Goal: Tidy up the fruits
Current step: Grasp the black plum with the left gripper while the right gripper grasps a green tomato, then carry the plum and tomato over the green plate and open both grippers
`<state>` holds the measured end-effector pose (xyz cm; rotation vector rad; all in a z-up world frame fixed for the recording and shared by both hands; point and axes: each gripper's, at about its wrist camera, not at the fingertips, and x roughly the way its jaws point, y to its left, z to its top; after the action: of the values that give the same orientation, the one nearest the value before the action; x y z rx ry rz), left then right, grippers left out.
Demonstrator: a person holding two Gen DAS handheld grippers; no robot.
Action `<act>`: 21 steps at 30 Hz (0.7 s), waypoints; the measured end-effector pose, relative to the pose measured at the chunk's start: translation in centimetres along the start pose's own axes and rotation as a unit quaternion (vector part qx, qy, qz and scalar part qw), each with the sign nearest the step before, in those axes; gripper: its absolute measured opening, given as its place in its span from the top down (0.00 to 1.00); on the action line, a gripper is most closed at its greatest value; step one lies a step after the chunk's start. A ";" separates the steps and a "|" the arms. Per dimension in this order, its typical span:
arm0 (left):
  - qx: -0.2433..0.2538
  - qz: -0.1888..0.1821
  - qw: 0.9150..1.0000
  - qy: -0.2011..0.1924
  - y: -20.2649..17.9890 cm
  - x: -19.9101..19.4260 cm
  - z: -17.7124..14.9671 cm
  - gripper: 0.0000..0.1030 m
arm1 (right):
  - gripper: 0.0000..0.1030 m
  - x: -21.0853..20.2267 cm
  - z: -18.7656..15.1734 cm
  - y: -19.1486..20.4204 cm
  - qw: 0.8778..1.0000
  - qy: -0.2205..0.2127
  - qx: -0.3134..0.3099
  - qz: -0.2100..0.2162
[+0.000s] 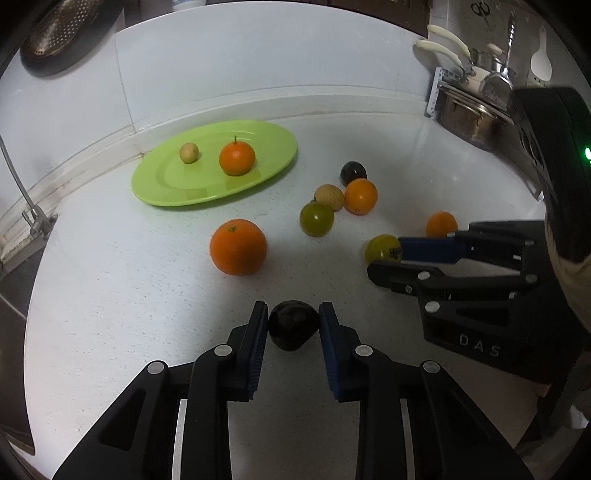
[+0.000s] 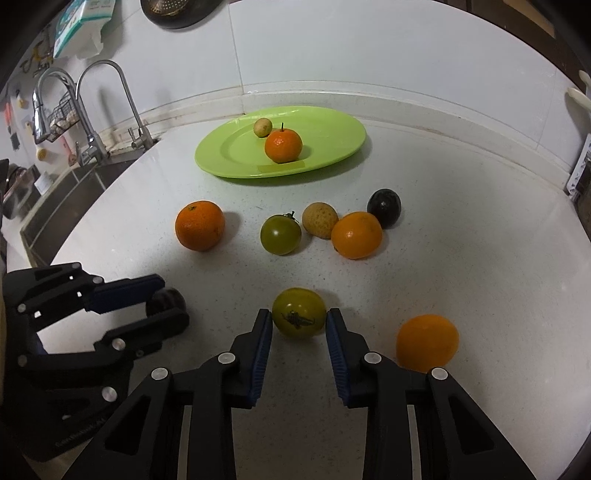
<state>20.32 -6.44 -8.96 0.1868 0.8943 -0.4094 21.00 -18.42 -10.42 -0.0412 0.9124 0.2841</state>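
My left gripper (image 1: 293, 325) is shut on a dark round fruit (image 1: 293, 332) resting on the white counter. My right gripper (image 2: 299, 321) is shut on a green tomato (image 2: 299, 313), stem side towards me, also on the counter. A green plate (image 1: 166, 192) at the back holds a small stemmed orange (image 1: 236, 157) and a little yellowish fruit (image 1: 189, 153). Loose between plate and grippers lie a big orange (image 2: 200, 225), a second green tomato (image 2: 280, 234), a tan fruit (image 2: 319, 220), an orange (image 2: 356, 235) and another dark fruit (image 2: 384, 208). One more orange (image 2: 427, 343) sits just right of my right gripper.
A sink with two taps (image 2: 107, 110) borders the counter on the left. Pots and utensils in a rack (image 1: 472, 114) stand at the back right corner. A colander (image 1: 62, 33) hangs on the tiled wall.
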 end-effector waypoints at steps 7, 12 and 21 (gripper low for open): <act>-0.002 0.001 1.000 -0.015 0.6 -1.6 0.4 0.72 | 0.71 -1.2 -0.1 0.6 1.000 -0.016 0.004 0.002; -0.003 0.001 1.000 -0.027 1.3 -2.9 0.6 0.72 | 0.71 -2.4 0.1 1.5 0.999 -0.032 0.005 -0.001; -0.009 0.004 0.999 -0.043 3.3 -4.6 1.1 0.73 | 0.71 -4.3 1.0 3.3 0.998 -0.060 0.004 -0.004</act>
<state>19.92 -2.55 -4.72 0.1558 0.8128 -0.3997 18.46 -16.03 -6.12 -0.0203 0.7938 0.2720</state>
